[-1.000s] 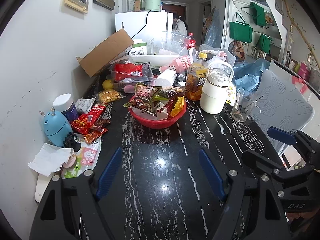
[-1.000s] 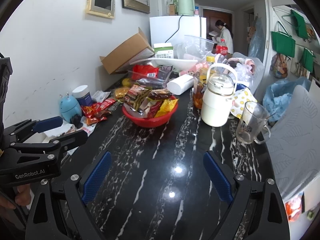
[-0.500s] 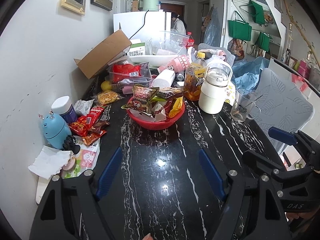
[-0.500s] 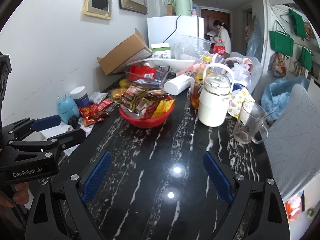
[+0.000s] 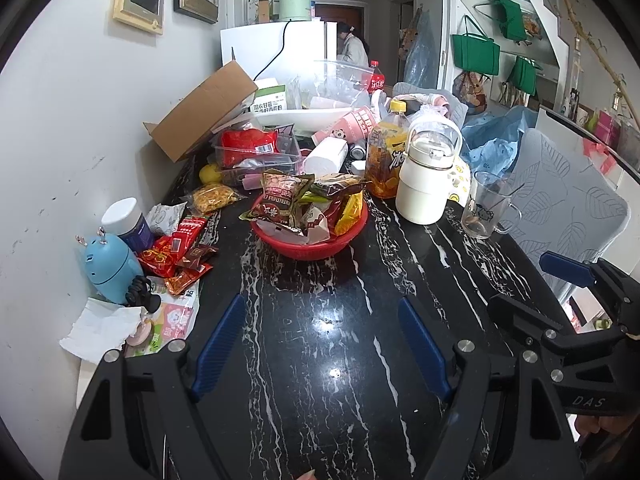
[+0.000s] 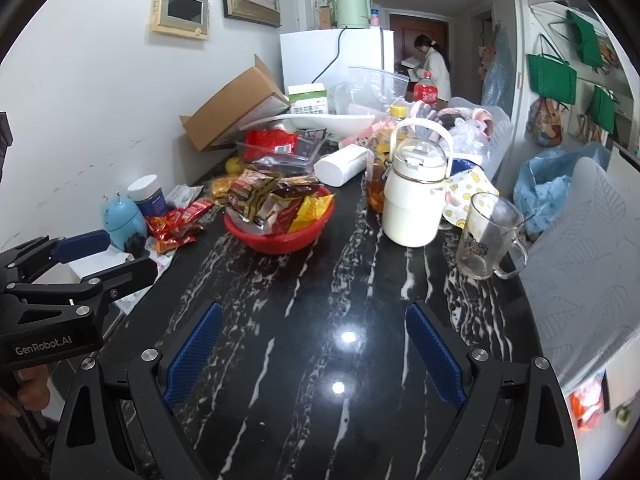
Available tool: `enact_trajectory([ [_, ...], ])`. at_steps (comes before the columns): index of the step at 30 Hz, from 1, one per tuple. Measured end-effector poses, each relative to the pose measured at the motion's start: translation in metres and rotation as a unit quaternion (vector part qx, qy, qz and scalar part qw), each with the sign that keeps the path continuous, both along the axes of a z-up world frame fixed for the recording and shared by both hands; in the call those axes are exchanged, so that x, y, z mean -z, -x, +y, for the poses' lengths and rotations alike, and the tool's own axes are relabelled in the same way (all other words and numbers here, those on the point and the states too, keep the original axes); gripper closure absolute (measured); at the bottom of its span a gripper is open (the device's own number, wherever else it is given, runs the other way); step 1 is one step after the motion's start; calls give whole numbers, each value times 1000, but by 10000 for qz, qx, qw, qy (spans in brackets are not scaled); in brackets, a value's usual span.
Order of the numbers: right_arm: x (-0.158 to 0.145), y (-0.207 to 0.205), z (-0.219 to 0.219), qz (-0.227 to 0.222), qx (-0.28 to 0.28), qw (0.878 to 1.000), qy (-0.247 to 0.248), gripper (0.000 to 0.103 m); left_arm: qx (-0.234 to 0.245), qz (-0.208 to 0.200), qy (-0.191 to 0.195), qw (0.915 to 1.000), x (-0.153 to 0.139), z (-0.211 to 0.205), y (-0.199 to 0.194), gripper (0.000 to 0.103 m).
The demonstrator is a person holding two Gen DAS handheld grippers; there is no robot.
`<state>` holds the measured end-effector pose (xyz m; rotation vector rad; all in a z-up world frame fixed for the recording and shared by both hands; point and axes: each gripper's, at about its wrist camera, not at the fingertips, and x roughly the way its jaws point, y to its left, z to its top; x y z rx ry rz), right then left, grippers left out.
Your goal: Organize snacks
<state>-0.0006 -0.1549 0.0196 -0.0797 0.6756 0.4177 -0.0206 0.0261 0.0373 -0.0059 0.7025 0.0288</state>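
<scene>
A red basket [image 5: 308,246] heaped with snack packets stands mid-table on the black marble table [image 5: 320,340]; it also shows in the right wrist view [image 6: 280,240]. Loose red snack packets [image 5: 176,248] lie left of it by the wall, and show in the right wrist view [image 6: 176,228]. A yellow snack bag [image 5: 212,197] lies behind them. My left gripper [image 5: 320,344] is open and empty over bare table, well short of the basket. My right gripper [image 6: 316,352] is open and empty, also short of the basket. Each gripper shows at the other view's edge.
A white jug [image 5: 426,184], an orange drink bottle [image 5: 386,156] and a glass mug [image 5: 482,210] stand right of the basket. A blue gadget [image 5: 112,268], a jar [image 5: 128,220] and tissue [image 5: 100,330] sit along the left wall. Boxes and containers crowd the far end.
Both grippers have drifted back slightly and tilted a little upward, so the basket looks a bit farther away. Both stay open and empty. Nothing on the table moved.
</scene>
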Motion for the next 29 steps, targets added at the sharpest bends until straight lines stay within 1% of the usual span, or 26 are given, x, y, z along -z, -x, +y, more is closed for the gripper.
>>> enact_trajectory([
  [12, 4, -5, -7, 83, 177, 9998, 34, 9, 98, 81, -81, 9999, 5, -8, -1, 25],
  [18, 5, -5, -10, 91, 225, 9997, 49, 9, 137, 144, 12, 9998, 7, -6, -2, 25],
  [29, 8, -7, -12, 130, 216, 9997, 62, 9, 145, 213, 20, 9997, 13, -7, -6, 25],
])
